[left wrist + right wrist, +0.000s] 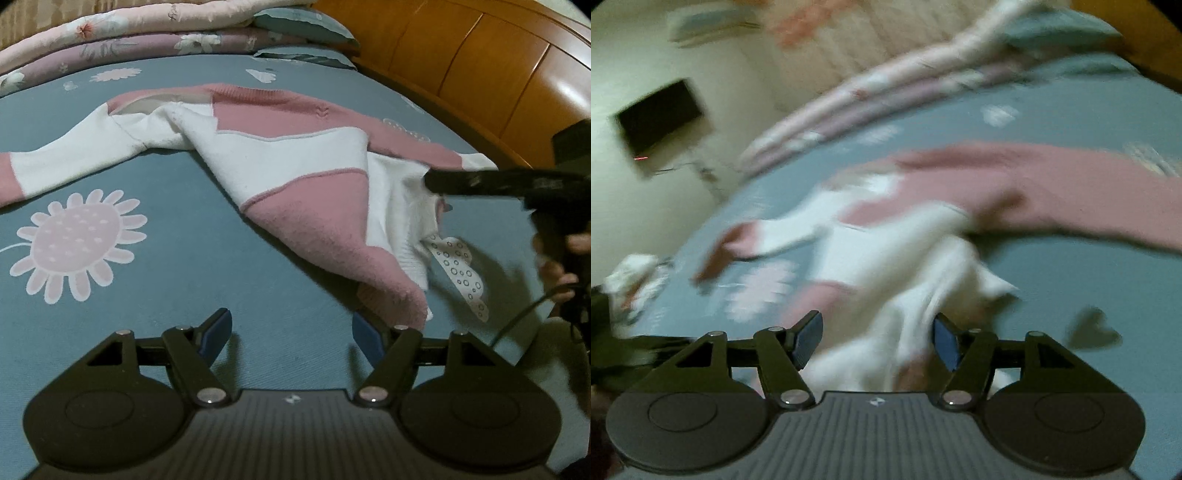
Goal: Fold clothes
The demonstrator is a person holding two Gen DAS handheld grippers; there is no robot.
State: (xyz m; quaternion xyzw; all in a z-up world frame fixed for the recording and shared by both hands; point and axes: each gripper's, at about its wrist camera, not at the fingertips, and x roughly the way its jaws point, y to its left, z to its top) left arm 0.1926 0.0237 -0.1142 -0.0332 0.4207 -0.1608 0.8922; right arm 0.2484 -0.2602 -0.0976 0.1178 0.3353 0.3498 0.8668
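Two grippers work over one pink and white sweater that lies spread on the bed, whose blue-grey sheet carries pale flower prints. From the left wrist view, the left gripper hovers low over bare sheet with its blue-padded fingers spread wide and nothing between them; the sweater's nearest pink corner hangs just beside the right-hand finger. One sleeve runs off to the left, its pink cuff at the frame edge. At the sweater's right side the right gripper reaches in level from the right, and white knit is bunched and lifted off the sheet at its tip; a hand shows at the far right edge with a dark cable. The right wrist view is badly blurred: the right gripper's fingers stand well apart there, with white cloth passing up between them, so I cannot tell whether they pinch it. Folded quilts and pillows are stacked at the far end of the bed, and a wooden headboard runs along the right
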